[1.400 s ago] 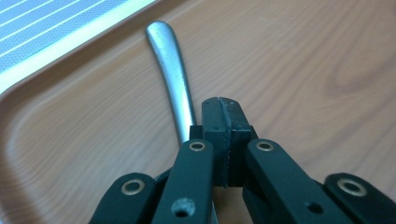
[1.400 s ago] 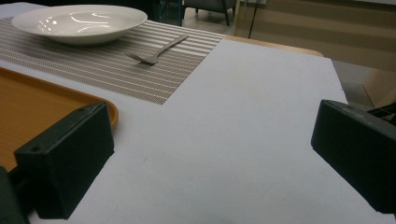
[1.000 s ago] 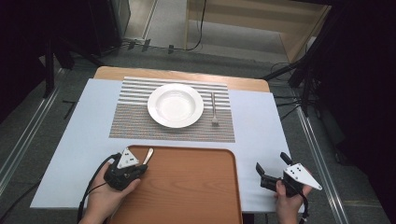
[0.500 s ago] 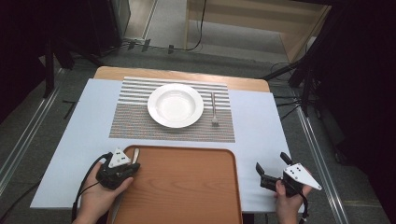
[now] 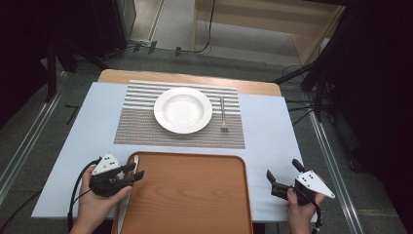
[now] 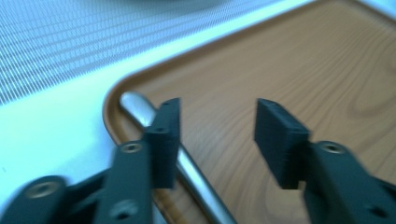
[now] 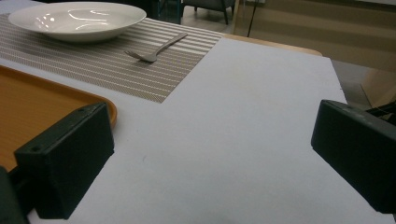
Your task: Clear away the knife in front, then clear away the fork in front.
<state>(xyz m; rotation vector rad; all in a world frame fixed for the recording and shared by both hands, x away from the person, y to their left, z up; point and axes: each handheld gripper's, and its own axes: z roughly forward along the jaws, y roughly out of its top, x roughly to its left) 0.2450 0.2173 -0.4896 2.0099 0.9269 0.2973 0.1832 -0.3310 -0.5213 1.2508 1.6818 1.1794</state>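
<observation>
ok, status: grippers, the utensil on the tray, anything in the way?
Left gripper just opened, nothing between jaws. Right gripper open, over bare table. Metal utensil lies along the tray's left edge. Nothing in the way.

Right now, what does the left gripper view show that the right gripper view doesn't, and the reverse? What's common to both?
Left gripper view's own: a metal handle lying inside the corner of the tray. It runs under the left gripper, whose jaws have just been opening and pinch nothing.
Right gripper view's own: the fork on the placemat beside the plate, and bare table between the open jaws of the right gripper.
Shared: the wooden tray and the striped placemat.
</observation>
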